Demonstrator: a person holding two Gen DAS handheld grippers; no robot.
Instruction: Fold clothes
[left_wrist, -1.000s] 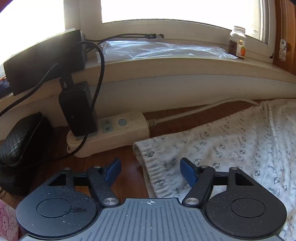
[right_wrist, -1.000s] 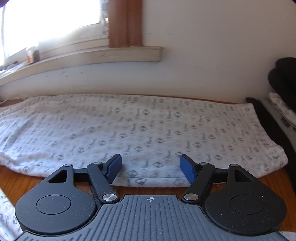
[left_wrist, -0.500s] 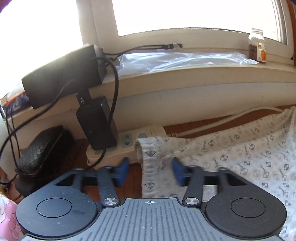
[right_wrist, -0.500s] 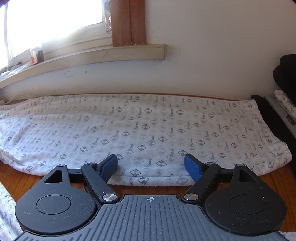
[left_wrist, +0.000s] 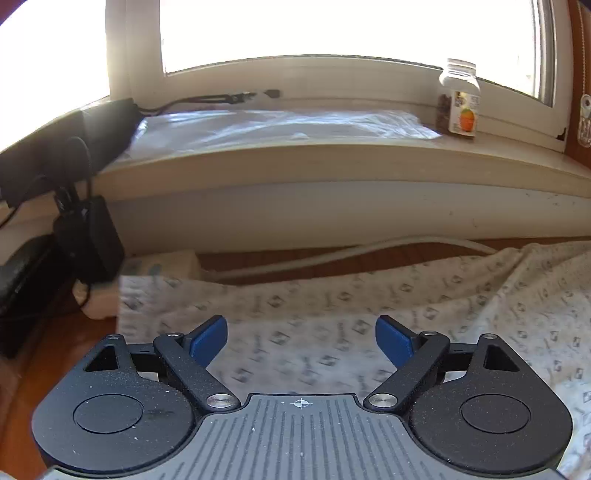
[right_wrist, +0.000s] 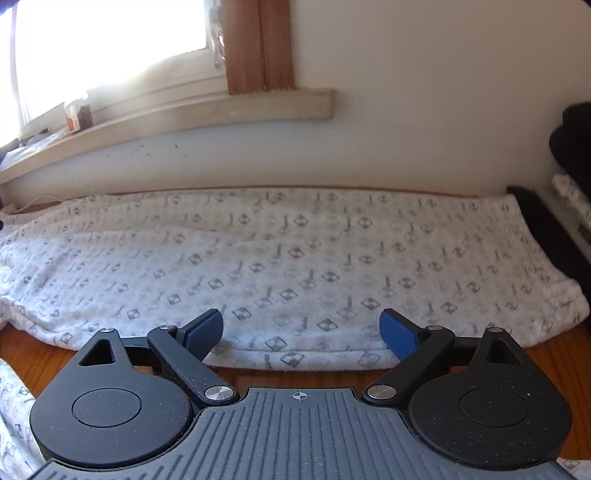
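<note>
A white garment with a grey diamond print lies flat and long on the wooden table, folded lengthwise. In the left wrist view its left end reaches the power strip, and the picture there is blurred by motion. My left gripper hovers over that end with its blue pads wide apart and still opening, nothing pinched between them. My right gripper hangs over the garment's near hem, jaws opening, pads clear of the cloth.
A white power strip with a black adapter and cables sits at the left by the wall. The windowsill holds a plastic bag and a small jar. Dark and patterned clothes lie at the right end of the table.
Both grippers have opened wider. The left one slid right, from the garment's left edge to over the cloth, and the cloth end now lies flatter. The right gripper stayed in place.
</note>
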